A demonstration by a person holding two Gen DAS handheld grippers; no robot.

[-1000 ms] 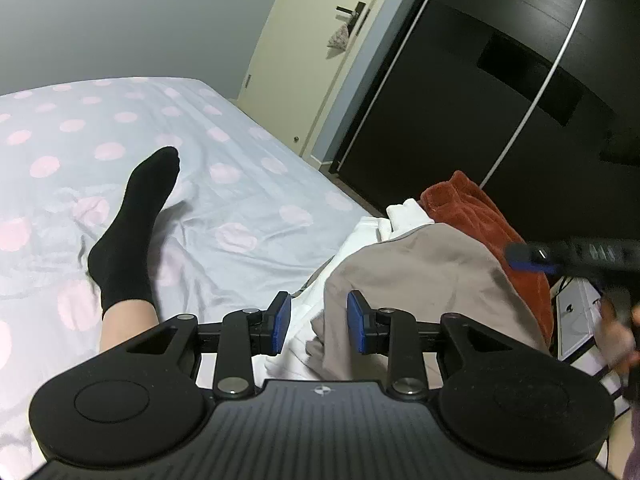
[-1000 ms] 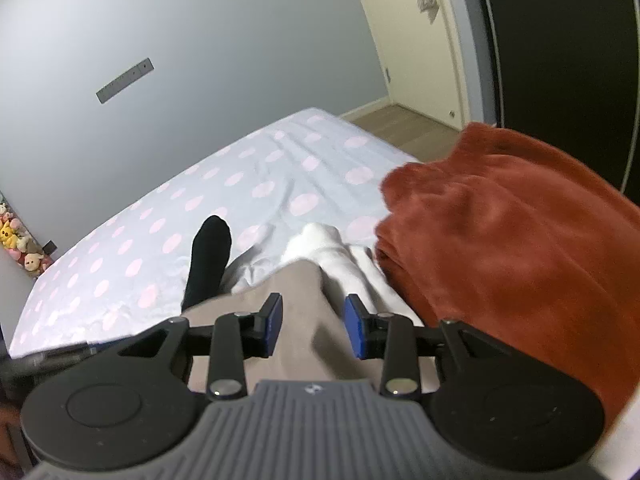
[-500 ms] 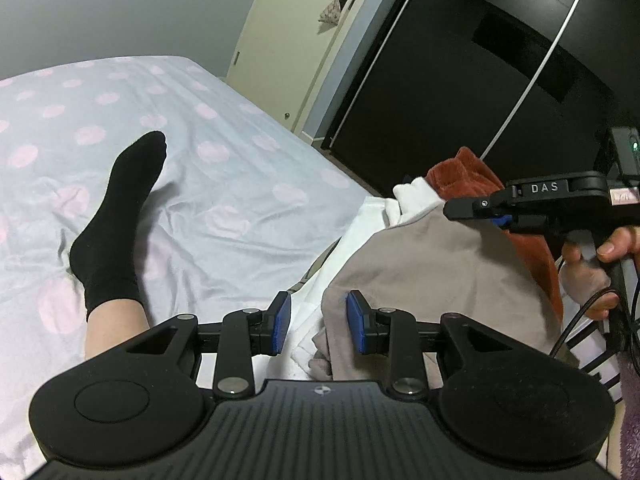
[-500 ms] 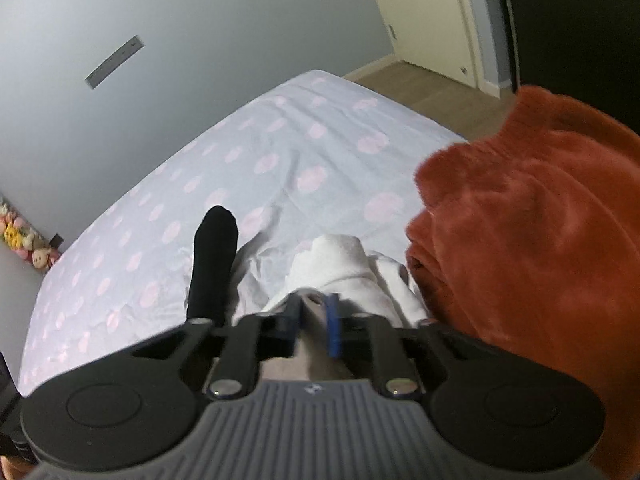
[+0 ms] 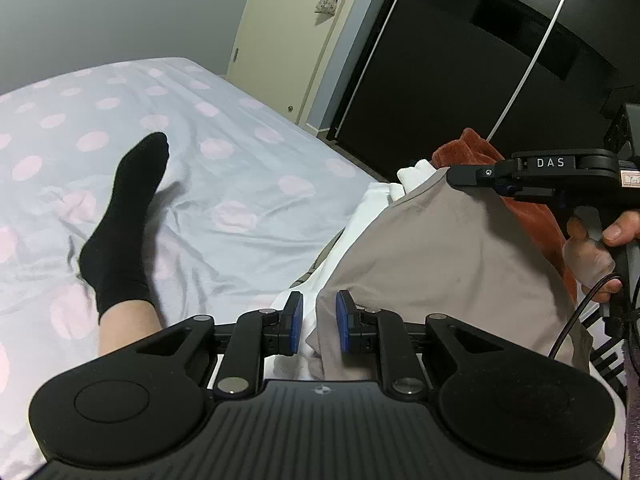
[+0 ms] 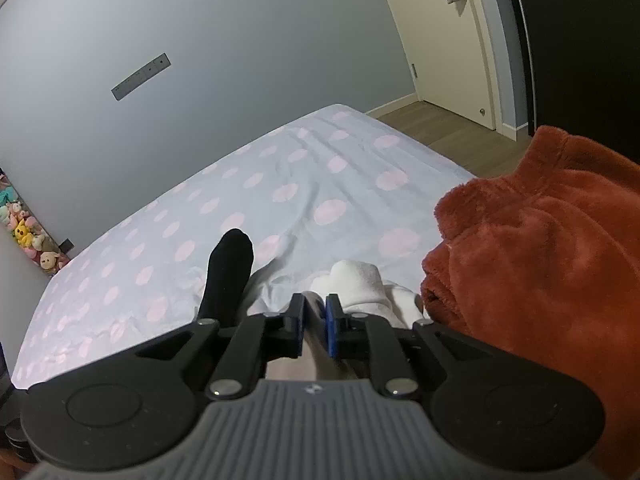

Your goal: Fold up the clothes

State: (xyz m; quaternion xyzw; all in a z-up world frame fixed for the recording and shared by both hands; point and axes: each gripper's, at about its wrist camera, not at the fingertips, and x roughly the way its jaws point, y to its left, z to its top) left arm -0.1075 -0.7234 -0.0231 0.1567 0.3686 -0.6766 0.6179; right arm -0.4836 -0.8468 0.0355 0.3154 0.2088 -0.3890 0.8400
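Observation:
A beige garment (image 5: pixel 440 256) lies on top of a clothes pile at the bed's near right, with a white garment (image 5: pixel 372 208) under it and showing along its left and far edges. My left gripper (image 5: pixel 319 326) sits at the pile's near edge. Its jaws are closing, with white and beige cloth in the gap, and the pads do not clearly press on it. My right gripper (image 5: pixel 454 178) is at the beige garment's far edge, shut on a sliver of beige cloth (image 6: pixel 316 344). Its jaws are opening slightly.
A rust fleece (image 6: pixel 540 260) is heaped right of the pile. A person's leg in a black sock (image 5: pixel 124 220) lies across the dotted bed sheet (image 5: pixel 240 152). A hand (image 5: pixel 620 232) holds the right gripper. A black wardrobe (image 5: pixel 460 60) and a door (image 5: pixel 288 32) stand beyond.
The right gripper has moved forward over the beige garment to its far edge and closed from wide apart to a narrow gap. The left jaws have narrowed a little.

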